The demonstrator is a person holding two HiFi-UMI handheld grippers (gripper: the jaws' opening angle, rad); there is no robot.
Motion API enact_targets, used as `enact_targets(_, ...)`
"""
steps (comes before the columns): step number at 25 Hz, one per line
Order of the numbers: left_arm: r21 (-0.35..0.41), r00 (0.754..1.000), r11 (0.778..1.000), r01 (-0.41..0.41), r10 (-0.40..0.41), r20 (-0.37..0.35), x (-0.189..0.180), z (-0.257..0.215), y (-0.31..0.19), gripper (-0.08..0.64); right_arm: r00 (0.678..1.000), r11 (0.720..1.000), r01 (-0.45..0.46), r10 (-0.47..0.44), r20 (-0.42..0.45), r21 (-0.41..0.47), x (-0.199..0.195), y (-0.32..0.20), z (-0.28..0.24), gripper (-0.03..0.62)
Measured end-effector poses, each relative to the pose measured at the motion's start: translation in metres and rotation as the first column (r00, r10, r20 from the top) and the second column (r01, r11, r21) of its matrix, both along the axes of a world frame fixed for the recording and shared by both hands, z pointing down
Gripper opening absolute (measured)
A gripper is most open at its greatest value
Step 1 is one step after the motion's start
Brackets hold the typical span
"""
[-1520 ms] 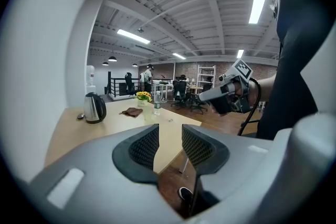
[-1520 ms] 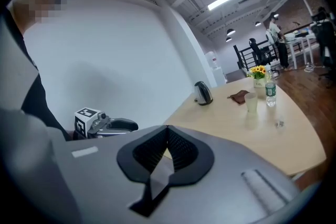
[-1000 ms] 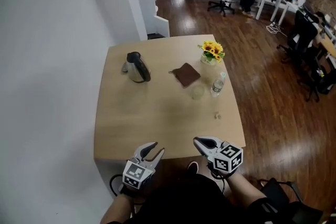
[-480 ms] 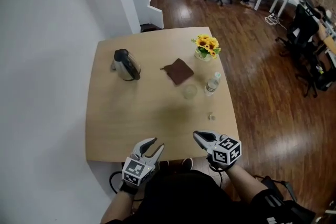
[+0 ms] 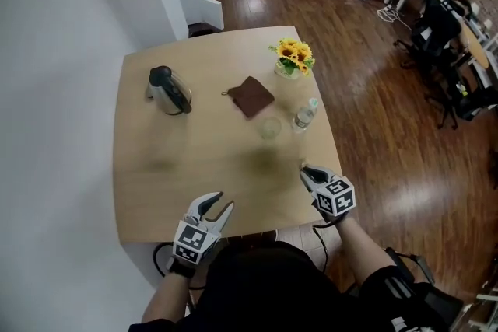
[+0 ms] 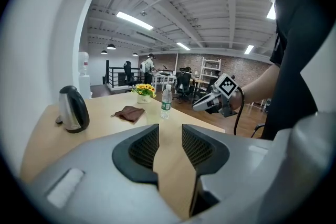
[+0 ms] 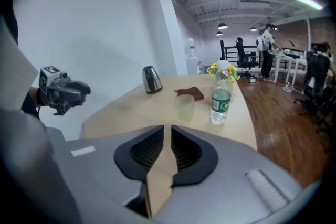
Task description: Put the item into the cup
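Note:
A clear cup (image 5: 270, 128) stands upright on the wooden table (image 5: 194, 167), beside a plastic water bottle (image 5: 304, 114); in the right gripper view the cup (image 7: 185, 107) stands just ahead of the jaws. My right gripper (image 5: 306, 171) hangs over the table's right front part. Its jaws have just been opening and are a narrow gap apart, with nothing between them (image 7: 168, 134). No small item shows in any view; the right gripper's tips cover that spot. My left gripper (image 5: 215, 205) is open and empty at the front edge (image 6: 170, 134).
A metal kettle (image 5: 167, 89) stands at the back left, a brown cloth (image 5: 250, 96) mid-back, and a vase of sunflowers (image 5: 291, 57) at the back right. A white wall runs along the left. Wooden floor, office chairs and desks lie to the right.
My right gripper has moved forward and down, from in front of the table to over its right front part, and its jaws have parted a little. My left gripper has edged forward.

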State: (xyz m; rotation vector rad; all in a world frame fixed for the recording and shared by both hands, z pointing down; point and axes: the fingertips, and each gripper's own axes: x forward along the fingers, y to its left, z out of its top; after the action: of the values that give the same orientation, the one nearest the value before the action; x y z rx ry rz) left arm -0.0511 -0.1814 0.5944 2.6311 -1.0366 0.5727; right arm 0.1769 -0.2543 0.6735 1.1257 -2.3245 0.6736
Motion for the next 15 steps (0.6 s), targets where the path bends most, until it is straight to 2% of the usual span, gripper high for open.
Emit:
enact_targets(6, -0.082, 1.0, 0.996, 0.017, -0.016, 0.01, -0.008, 0.027, -0.007, 0.132, 0.989, 0.991, -0.09, 0.078, -0.124, -0.102, 0.048, -0.017, 0.061, 0.109)
enact_targets(15, -0.123, 0.998, 0.992, 0.036, -0.03, 0.05, -0.014, 0.044, -0.01, 0.132, 0.968, 0.983, -0.058, 0.012, -0.253, -0.172, 0.06, -0.033, 0.115, 0.115)
